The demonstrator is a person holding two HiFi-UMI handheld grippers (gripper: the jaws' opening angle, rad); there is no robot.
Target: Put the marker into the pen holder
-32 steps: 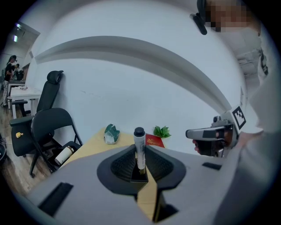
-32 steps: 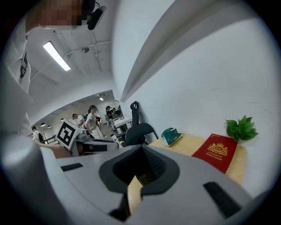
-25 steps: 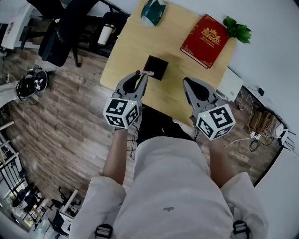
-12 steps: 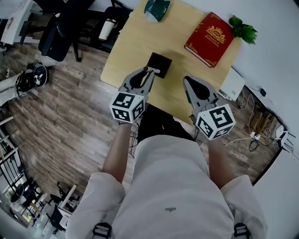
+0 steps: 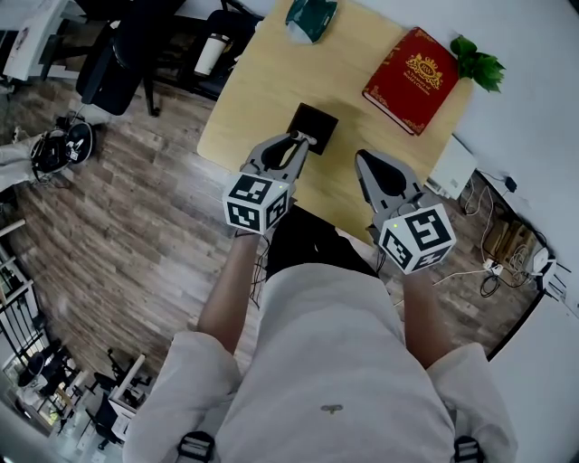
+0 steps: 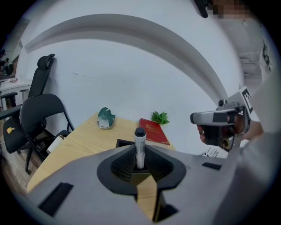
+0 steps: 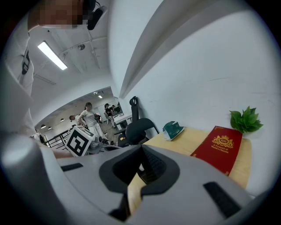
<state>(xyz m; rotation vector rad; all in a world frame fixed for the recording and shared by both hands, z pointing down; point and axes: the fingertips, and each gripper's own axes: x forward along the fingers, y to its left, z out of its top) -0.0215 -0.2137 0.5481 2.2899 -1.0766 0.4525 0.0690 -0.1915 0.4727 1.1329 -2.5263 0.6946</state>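
A white marker (image 6: 139,148) with a black cap stands upright between the jaws of my left gripper (image 6: 139,161), which is shut on it. In the head view the left gripper (image 5: 296,142) hovers at the near edge of the black square pen holder (image 5: 315,127), and the marker (image 5: 304,138) tip reaches over its rim. A corner of the pen holder (image 6: 124,143) shows just behind the jaws. My right gripper (image 5: 364,159) hangs to the right over the table's front edge, jaws together with nothing in them, and it is also seen from the left gripper view (image 6: 218,117).
On the light wooden table (image 5: 262,81) lie a red book (image 5: 415,79), a green plant (image 5: 479,65) at the far right corner and a green-white object (image 5: 310,18) at the back. Black chairs (image 5: 118,63) stand left of the table. People stand far off in the right gripper view (image 7: 90,115).
My left gripper has carried the marker forward and to the right, up to the pen holder's near edge. The right gripper has stayed where it was.
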